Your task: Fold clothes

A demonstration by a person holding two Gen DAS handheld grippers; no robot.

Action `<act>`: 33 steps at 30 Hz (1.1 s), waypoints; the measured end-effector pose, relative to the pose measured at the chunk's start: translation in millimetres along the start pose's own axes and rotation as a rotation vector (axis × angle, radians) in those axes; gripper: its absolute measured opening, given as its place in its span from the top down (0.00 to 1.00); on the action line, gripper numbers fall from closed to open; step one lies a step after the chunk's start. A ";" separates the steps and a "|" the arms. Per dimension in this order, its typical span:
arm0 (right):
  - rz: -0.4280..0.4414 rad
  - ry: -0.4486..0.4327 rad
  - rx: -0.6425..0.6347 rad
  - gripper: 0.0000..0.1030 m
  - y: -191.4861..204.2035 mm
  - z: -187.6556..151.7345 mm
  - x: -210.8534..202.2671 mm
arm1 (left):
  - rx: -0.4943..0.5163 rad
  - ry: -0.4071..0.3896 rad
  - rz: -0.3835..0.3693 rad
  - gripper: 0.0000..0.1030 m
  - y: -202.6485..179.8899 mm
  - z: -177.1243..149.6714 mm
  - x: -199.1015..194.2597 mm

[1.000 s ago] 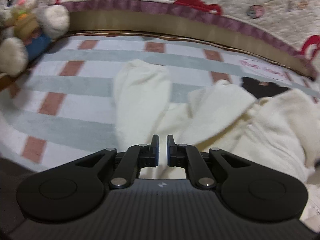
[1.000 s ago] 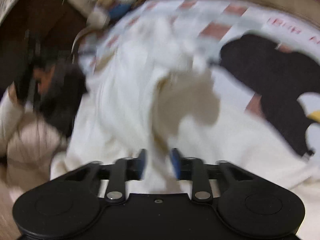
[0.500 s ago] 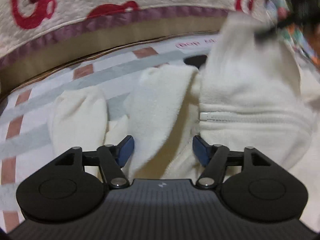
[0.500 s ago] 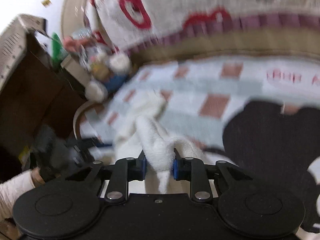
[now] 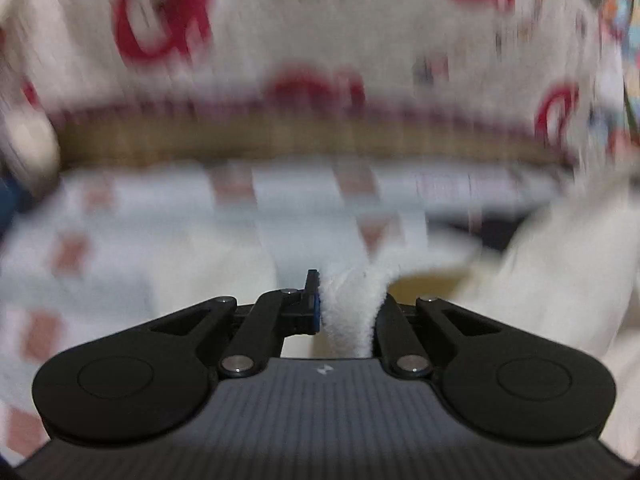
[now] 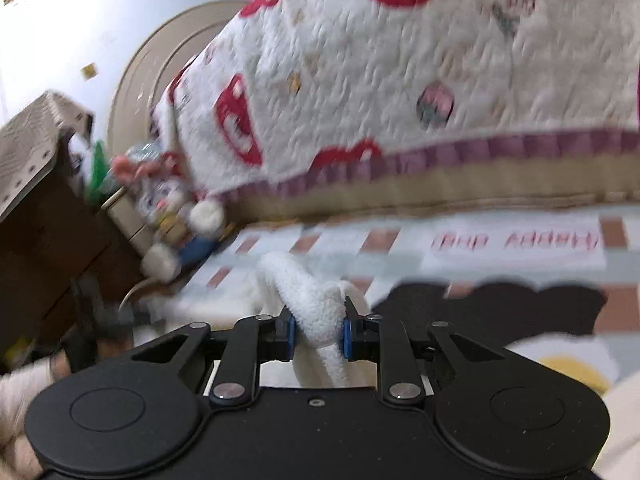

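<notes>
Between both grippers' pads, cream fleece garment (image 6: pixel 316 308) was bunched and fluffy; left gripper (image 5: pixel 348 304) and right gripper (image 6: pixel 318 334) each clamped a fold.

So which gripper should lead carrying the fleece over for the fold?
Probably right. The right gripper pinches a thick bunch of the cream fleece garment squarely between both pads. The left gripper also grips fleece, but its view is too blurred to judge.

Fleece (image 6: pixel 316 312) cream-white; sheet (image 6: pixel 516 256) pale blue-white, brick-red squares; quilt (image 6: pixel 400 80) at 12 o'clock white, red prints, purple trim.
</notes>
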State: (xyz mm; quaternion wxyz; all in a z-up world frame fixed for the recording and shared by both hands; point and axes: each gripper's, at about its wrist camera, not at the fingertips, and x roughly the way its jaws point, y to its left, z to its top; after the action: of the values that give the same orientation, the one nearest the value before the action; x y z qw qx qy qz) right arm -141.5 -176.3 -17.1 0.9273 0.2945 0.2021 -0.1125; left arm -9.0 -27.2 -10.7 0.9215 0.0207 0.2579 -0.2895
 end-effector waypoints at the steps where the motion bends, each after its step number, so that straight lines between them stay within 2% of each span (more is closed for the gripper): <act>1: 0.050 0.034 0.035 0.76 -2.5 -6.7 -2.7 | -0.030 -0.064 0.014 0.95 3.6 9.7 -21.8; 3: 0.149 0.102 0.104 0.75 -7.4 -20.1 -8.2 | -0.117 -0.126 0.018 0.95 11.3 9.6 -52.2; 4: 0.200 0.140 0.136 0.75 -9.5 -26.8 -10.6 | -0.158 -0.094 0.004 0.95 13.0 1.2 -54.0; 5: 0.253 0.206 0.151 0.74 -8.5 -33.6 -10.5 | -0.178 -0.019 0.000 0.95 12.5 -11.1 -47.6; 6: 0.276 0.294 0.138 0.73 -4.6 -40.9 -7.6 | -0.165 0.096 0.017 0.95 8.0 -27.6 -34.7; 8: 0.211 0.478 0.052 0.72 6.6 -55.0 2.1 | -0.109 0.335 0.080 0.95 -4.6 -60.5 -7.2; 9: 0.164 0.566 0.020 0.68 9.2 -62.1 9.7 | -0.106 0.445 0.092 0.95 -8.8 -75.3 6.2; 10: 0.120 0.648 -0.008 0.65 11.3 -68.7 16.8 | -0.107 0.499 0.085 0.95 -12.4 -83.0 13.6; 11: 0.098 0.693 -0.008 0.60 10.3 -71.1 21.0 | -0.105 0.527 0.073 0.95 -16.1 -87.6 18.1; 12: 0.077 0.733 -0.008 0.47 9.4 -72.7 24.6 | -0.103 0.556 0.061 0.95 -19.8 -92.2 22.7; 14: 0.047 0.724 -0.020 0.43 9.3 -64.3 22.4 | -0.015 0.543 0.095 0.95 -28.7 -90.3 24.0; 16: 0.039 0.649 -0.001 0.43 7.7 -48.1 13.6 | 0.022 0.518 0.124 0.95 -30.3 -86.1 20.5; 18: 0.054 0.549 0.069 0.43 0.1 -29.2 4.9 | 0.045 0.494 0.149 0.95 -30.3 -81.9 16.2; 21: 0.104 0.401 0.186 0.43 -1.9 -3.0 3.8 | -0.011 0.496 0.146 0.94 -23.5 -80.0 14.6; 23: 0.120 0.380 0.260 0.43 -2.9 6.1 20.1 | -0.022 0.502 0.149 0.94 -21.0 -81.1 16.5; 26: 0.142 0.491 0.305 0.71 3.8 0.6 64.3 | -0.108 0.544 0.097 0.94 -16.6 -87.9 23.1; 28: 0.093 0.560 0.264 0.74 12.7 -6.7 93.6 | -0.139 0.569 0.088 0.94 -14.6 -93.2 26.5; 30: 0.037 0.606 0.181 0.75 26.0 -11.9 115.7 | -0.081 0.565 0.120 0.94 -19.0 -94.8 28.1; 33: -0.017 0.642 0.091 0.68 38.8 -17.2 133.9 | -0.027 0.560 0.133 0.92 -25.4 -93.9 28.5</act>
State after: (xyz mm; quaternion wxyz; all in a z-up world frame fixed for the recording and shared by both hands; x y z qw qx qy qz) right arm -14.6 -147.0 -69.5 0.8010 0.3545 0.4814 -0.0306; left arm -46.4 -45.6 -103.2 0.8317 0.1047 0.5041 -0.2079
